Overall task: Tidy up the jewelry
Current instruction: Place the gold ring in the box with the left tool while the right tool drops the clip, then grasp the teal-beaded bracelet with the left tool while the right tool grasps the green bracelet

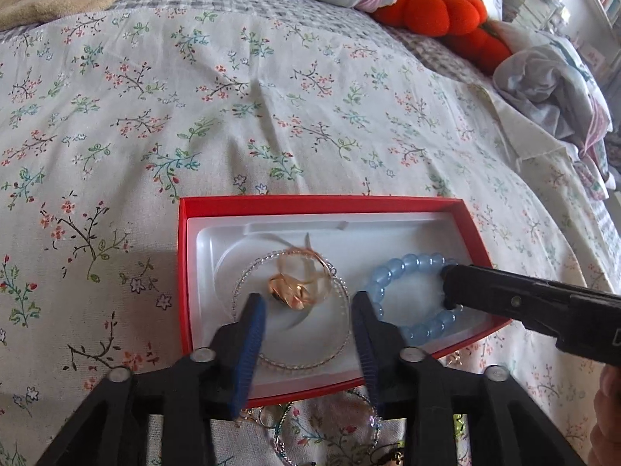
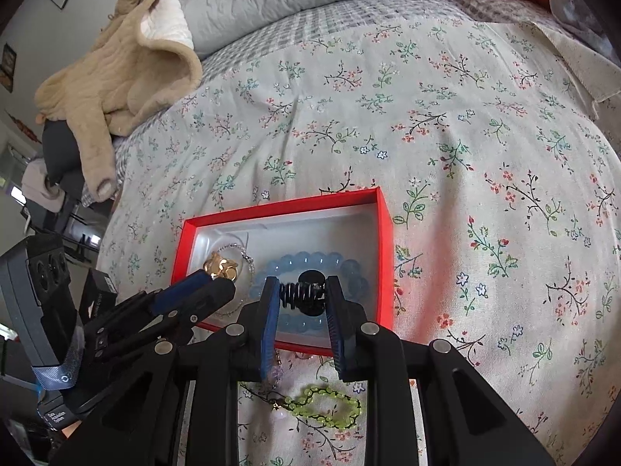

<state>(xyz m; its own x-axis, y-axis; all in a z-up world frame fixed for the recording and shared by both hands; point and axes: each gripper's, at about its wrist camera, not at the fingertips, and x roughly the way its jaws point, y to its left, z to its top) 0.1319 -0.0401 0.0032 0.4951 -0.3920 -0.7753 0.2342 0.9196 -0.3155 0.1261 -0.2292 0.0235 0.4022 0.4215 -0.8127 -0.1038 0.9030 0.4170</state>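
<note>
A red box point(image 1: 186, 272) with a white liner lies on the floral bedspread; it also shows in the right wrist view point(image 2: 382, 256). Inside lie a gold ring point(image 1: 295, 291) on a thin clear beaded bracelet point(image 1: 341, 334) and a light blue bead bracelet point(image 1: 407, 268). My left gripper point(image 1: 308, 306) is open and empty above the ring. My right gripper point(image 2: 300, 291) is over the blue bracelet point(image 2: 306, 262) and is shut on a small black claw clip point(image 2: 308, 291). A green bead bracelet point(image 2: 330, 407) lies on the bedspread in front of the box.
More small jewelry pieces point(image 1: 330, 427) lie on the bedspread at the box's near edge. A beige jacket point(image 2: 116, 73) and pillows lie at the head of the bed. An orange plush point(image 1: 446, 11) and crumpled clothes point(image 1: 551, 89) lie at the far right.
</note>
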